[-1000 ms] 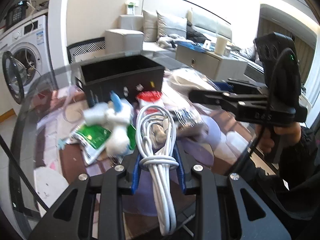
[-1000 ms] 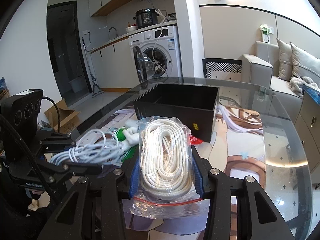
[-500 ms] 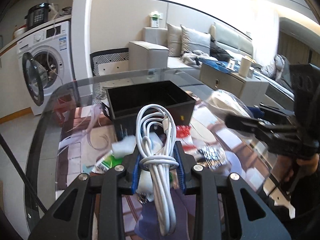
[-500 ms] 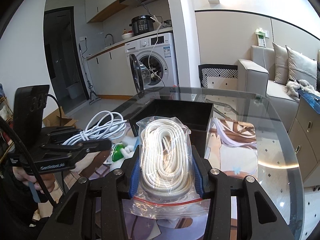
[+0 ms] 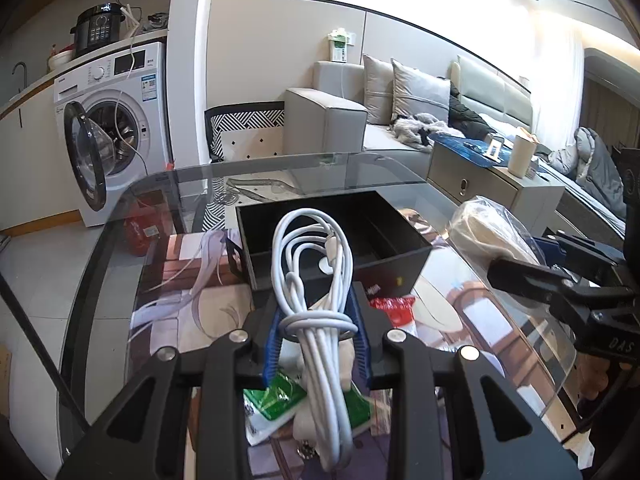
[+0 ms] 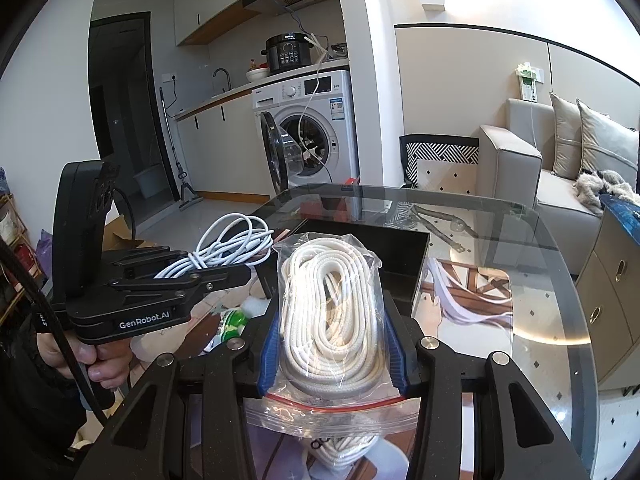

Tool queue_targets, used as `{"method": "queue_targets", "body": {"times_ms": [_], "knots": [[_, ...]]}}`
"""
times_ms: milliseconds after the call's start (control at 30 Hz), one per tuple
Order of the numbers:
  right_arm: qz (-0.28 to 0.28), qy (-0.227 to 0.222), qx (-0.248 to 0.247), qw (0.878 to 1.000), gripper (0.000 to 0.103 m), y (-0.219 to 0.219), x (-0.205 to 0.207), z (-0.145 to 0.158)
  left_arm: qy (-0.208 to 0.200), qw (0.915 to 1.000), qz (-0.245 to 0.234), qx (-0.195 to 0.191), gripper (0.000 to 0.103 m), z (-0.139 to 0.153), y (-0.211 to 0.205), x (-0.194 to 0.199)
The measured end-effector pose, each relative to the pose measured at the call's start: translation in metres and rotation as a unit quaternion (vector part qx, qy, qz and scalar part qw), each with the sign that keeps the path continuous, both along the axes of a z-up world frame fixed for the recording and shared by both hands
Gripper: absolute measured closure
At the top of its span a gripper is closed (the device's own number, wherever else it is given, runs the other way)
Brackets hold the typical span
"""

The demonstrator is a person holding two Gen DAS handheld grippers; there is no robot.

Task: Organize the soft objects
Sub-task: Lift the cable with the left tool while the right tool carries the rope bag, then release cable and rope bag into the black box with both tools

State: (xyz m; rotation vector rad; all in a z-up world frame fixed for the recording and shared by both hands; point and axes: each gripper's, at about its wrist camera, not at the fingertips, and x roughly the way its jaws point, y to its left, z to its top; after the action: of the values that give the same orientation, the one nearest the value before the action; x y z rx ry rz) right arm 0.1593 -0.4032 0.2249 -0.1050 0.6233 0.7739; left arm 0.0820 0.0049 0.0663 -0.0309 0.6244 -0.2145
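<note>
The left gripper (image 5: 316, 340) is closed on a coiled white cable (image 5: 316, 280), held above the black box (image 5: 384, 236) on the glass worktop (image 5: 120, 264). The right gripper (image 6: 332, 344) squeezes a clear bag of white rope (image 6: 332, 300). Only the left view shows the green packet (image 5: 276, 400) lying under the fingers (image 5: 272, 344).

Glass table (image 5: 100, 264) | bearing black box (image 5: 400, 268), green packet (image 5: 276, 396), red packet (image 5: 390, 306) | printed mat (image 5: 192, 280) showing beneath.
</note>
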Motion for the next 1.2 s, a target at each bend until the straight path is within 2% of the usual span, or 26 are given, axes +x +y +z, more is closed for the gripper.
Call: {"method": "queue_targets", "body": {"times_ms": [400, 1200], "knots": [[-0.007, 0.009, -0.003, 1.0, 0.059, 0.014, 0.03, 0.008, 0.007, 0.9999, 0.013, -0.001, 0.074, 0.005, 0.0, 0.031], [-0.023, 0.036, -0.019, 0.999, 0.059, 0.022, 0.085, -0.002, 0.033, 0.999, 0.03, -0.007, 0.074, 0.0, -0.01, 0.081]]}}
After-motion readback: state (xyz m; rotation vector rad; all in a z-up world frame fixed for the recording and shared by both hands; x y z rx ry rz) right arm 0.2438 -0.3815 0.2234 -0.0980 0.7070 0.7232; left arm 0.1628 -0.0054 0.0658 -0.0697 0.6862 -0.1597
